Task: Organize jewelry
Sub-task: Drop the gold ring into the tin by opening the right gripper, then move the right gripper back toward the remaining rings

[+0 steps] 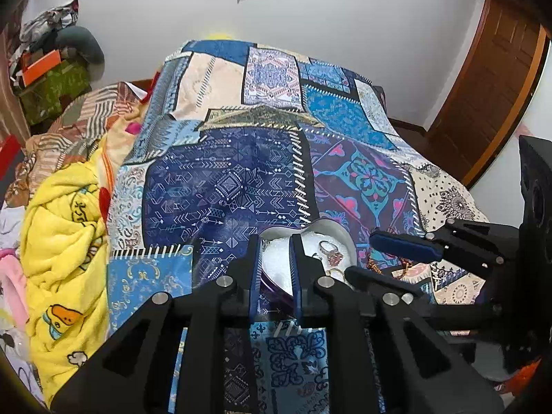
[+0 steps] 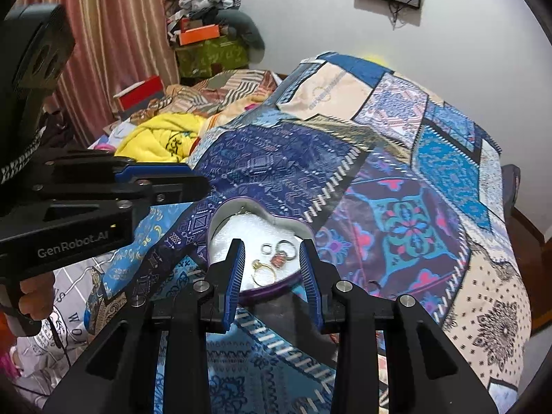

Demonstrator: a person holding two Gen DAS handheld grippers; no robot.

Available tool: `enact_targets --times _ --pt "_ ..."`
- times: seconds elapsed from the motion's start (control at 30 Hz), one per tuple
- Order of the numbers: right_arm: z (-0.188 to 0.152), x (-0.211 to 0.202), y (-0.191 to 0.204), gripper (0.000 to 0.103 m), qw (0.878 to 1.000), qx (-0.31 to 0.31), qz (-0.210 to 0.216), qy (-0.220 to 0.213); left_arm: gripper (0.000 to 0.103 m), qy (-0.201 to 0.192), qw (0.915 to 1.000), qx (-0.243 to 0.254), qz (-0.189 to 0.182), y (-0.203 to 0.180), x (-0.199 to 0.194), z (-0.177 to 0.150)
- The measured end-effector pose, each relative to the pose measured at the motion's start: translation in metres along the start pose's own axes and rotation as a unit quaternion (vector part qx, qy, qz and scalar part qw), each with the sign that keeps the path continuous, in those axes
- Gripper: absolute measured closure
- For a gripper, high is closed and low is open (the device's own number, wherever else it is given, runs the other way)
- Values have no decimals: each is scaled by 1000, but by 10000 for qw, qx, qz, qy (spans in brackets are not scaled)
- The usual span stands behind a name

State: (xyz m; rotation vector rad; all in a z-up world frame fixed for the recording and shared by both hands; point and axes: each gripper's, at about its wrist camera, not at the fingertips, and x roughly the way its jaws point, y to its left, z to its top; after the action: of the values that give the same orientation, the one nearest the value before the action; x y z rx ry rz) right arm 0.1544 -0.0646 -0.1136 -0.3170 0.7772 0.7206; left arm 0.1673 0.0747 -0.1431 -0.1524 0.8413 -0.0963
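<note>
One heart-shaped tin [image 2: 293, 227] sits on the patchwork bedspread [image 2: 414, 186], holding four rings [image 2: 264, 270]. My right gripper [image 2: 272, 269] is spread wide over it, empty. My left gripper [image 1: 274, 262] stands narrowly parted, holding nothing.

One heart-shaped box [image 2: 220, 222], four rings [image 2: 265, 272], one beaded chain [image 1: 386, 265], two grippers [image 2: 272, 276]
</note>
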Motion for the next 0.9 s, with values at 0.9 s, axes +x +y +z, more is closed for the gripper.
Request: enact_targets --times 0.9 --pt "-74 -32 -102 73 9914 1156 -534 311 80 577 9963 530 -361 -98 31 -27"
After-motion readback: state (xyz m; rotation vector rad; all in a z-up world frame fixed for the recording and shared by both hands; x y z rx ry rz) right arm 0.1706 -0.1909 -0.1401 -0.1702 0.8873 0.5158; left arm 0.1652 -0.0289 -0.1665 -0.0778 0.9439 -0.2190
